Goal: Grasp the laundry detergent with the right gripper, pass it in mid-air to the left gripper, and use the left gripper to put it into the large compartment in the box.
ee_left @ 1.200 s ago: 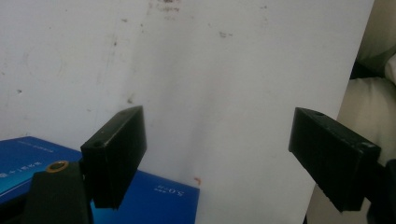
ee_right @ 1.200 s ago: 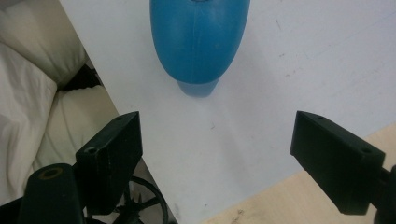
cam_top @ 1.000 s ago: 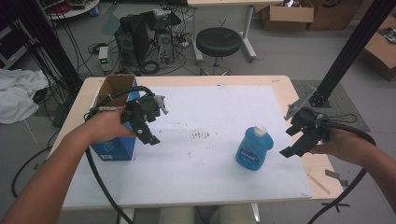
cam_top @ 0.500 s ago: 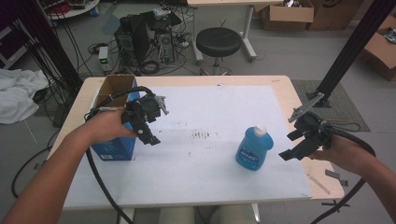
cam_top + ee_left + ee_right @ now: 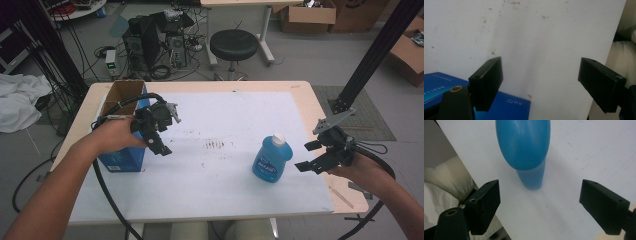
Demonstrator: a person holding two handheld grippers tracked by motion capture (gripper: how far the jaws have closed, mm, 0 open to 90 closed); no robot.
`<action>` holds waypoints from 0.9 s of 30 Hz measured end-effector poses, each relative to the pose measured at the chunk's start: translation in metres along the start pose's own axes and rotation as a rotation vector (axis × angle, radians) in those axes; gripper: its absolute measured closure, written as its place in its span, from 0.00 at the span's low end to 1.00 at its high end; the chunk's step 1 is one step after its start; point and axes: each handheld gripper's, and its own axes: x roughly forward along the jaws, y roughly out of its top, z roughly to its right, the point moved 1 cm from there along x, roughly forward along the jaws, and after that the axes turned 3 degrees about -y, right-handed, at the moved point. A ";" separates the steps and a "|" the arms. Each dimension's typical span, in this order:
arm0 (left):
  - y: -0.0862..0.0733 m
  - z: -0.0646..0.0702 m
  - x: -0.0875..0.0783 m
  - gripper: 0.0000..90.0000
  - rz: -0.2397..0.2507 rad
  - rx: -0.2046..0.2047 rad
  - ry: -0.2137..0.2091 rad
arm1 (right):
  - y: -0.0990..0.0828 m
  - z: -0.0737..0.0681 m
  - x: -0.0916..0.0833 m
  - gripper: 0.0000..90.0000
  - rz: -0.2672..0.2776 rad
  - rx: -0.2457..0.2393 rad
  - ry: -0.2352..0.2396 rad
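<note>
Blue bottle (image 5: 271, 159) stands just ahead of the open right gripper (image 5: 311, 156).

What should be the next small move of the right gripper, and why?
Probably ease the right gripper forward toward the blue bottle. Its jaws stand open and empty, the bottle stands upright just ahead between their lines, and a gap remains, so closing now would grip nothing.

A: Light's even and soft on the white table sheet (image 5: 225, 180); no glare there.
B: The blue bottle (image 5: 524, 150) looks slightly soft up close, with a faint shadow beneath it.
</note>
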 end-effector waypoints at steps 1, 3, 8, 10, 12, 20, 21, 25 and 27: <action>0.000 0.000 0.000 0.23 -0.001 0.000 0.000 | -0.001 0.000 0.001 0.19 0.017 -0.004 0.003; 0.000 0.000 0.000 0.23 -0.001 -0.001 0.000 | -0.002 -0.001 0.002 0.19 0.032 -0.006 0.008; 0.000 -0.001 0.000 0.23 0.000 0.000 0.000 | -0.006 -0.002 0.007 0.18 0.068 -0.011 0.008; -0.001 -0.001 0.000 0.23 0.003 -0.002 0.002 | -0.008 -0.002 0.008 0.18 0.087 -0.016 0.002; -0.001 -0.001 0.000 0.23 0.002 -0.002 0.002 | -0.008 -0.002 0.009 0.18 0.096 -0.017 0.003; -0.001 -0.001 0.000 0.23 0.001 -0.003 0.002 | -0.013 -0.001 0.015 0.18 0.152 -0.020 0.003; -0.001 -0.001 0.000 0.23 0.001 -0.003 0.002 | -0.014 -0.002 0.016 0.18 0.156 -0.018 0.003; -0.002 -0.001 -0.001 0.23 0.002 -0.004 0.001 | -0.017 -0.002 0.020 0.18 0.180 -0.018 0.003; -0.002 -0.001 -0.001 0.23 0.004 -0.004 0.003 | -0.019 -0.001 0.021 0.18 0.193 -0.017 0.005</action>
